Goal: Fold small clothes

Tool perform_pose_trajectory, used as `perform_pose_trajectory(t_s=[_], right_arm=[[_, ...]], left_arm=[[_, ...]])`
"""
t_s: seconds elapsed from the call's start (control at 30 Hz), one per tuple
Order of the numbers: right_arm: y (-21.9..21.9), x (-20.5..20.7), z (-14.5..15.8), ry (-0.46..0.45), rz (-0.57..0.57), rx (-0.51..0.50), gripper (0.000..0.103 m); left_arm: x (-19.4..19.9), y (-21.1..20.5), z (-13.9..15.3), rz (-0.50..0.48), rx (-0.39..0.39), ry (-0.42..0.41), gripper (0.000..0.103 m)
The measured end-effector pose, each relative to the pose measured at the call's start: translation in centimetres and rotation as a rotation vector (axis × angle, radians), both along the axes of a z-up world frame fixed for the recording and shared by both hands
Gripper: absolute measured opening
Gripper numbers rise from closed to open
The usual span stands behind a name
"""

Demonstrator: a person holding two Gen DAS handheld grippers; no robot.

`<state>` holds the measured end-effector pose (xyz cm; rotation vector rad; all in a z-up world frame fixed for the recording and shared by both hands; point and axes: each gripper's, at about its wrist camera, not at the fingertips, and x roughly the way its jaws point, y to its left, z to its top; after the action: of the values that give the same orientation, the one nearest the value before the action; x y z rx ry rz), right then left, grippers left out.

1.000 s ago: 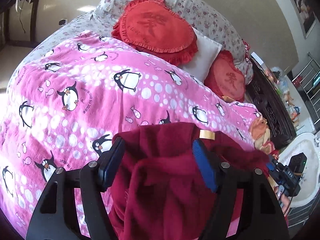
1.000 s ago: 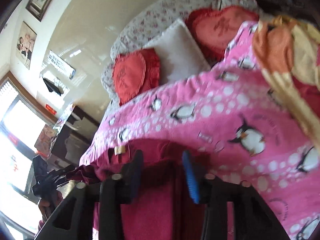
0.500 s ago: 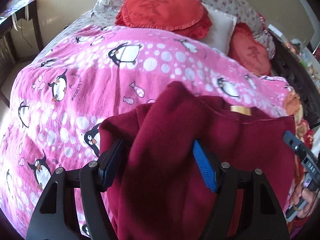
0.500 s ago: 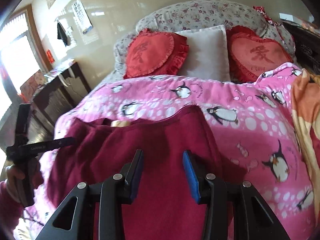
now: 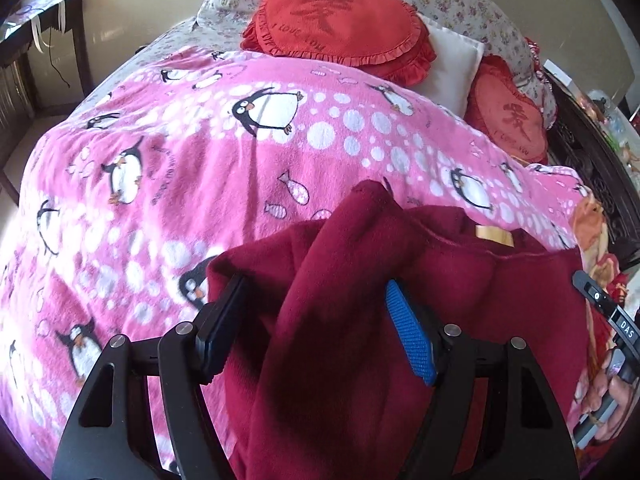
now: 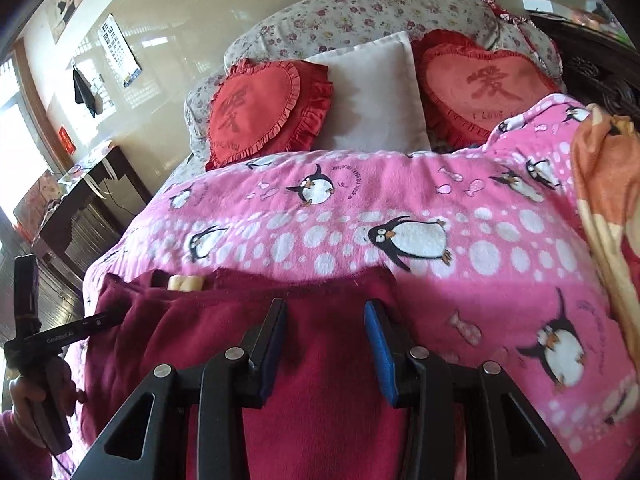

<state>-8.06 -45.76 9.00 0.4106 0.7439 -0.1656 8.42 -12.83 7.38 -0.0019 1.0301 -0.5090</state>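
Note:
A dark red fleece garment (image 5: pixel 352 320) with a tan neck label (image 5: pixel 494 235) lies on the pink penguin blanket (image 5: pixel 200 168) of a bed. My left gripper (image 5: pixel 316 320) has its jaws apart around a raised fold of the garment. The garment also shows in the right wrist view (image 6: pixel 320 360), spread flat with its label (image 6: pixel 186 282) at the far left. My right gripper (image 6: pixel 326 344) has its jaws apart over the garment's right part. Whether either gripper pinches the cloth is hidden.
Two red heart cushions (image 6: pixel 264 108) (image 6: pixel 484 84) and a white pillow (image 6: pixel 372 92) lie at the head of the bed. An orange cloth (image 6: pixel 604 200) lies on the right. A dark wooden desk (image 6: pixel 84 188) stands left of the bed.
Both grippers moved forward and down over the bed. The garment went from hanging bunched to lying spread on the blanket, with one fold still raised at the left gripper.

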Motion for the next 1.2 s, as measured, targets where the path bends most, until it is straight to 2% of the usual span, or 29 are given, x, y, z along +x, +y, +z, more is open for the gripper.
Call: perform_pose_trajectory(t_s=[0.17, 0.4, 0.53, 0.63, 0.77, 0.93, 1.2], right_arm=[[2.3, -4.6, 1.8, 0.014, 0.06, -0.016, 0.038], [4.0, -8.8, 0.5, 0.087, 0.066, -0.019, 0.038], [3.8, -9.2, -1.1, 0.114, 0.071, 0.012, 0.039], [3.5, -8.4, -2.4, 0.148, 0.073, 0.037, 0.039], [4.5, -8.7, -0.9, 0.153, 0.059, -0.003, 0.039], [6.2, -10.4, 0.2, 0.163, 0.105, -0.025, 0.038], [6.2, -11.9, -3.0, 0.225, 0.094, 0.017, 0.039]], left_arm=[[-3.5, 2.5, 1.6, 0.0, 0.038, -0.072, 0.072], [-8.0, 5.3, -0.4, 0.0, 0.096, -0.053, 0.072], [-9.1, 5.9, -2.9, 0.001, 0.153, -0.019, 0.072], [-9.2, 6.6, -4.0, 0.019, 0.136, 0.012, 0.072], [-9.9, 7.0, -3.8, 0.022, 0.142, 0.014, 0.072], [-10.9, 7.3, -3.8, -0.003, 0.178, -0.013, 0.072], [-11.7, 7.8, -4.3, 0.018, 0.154, 0.008, 0.072]])
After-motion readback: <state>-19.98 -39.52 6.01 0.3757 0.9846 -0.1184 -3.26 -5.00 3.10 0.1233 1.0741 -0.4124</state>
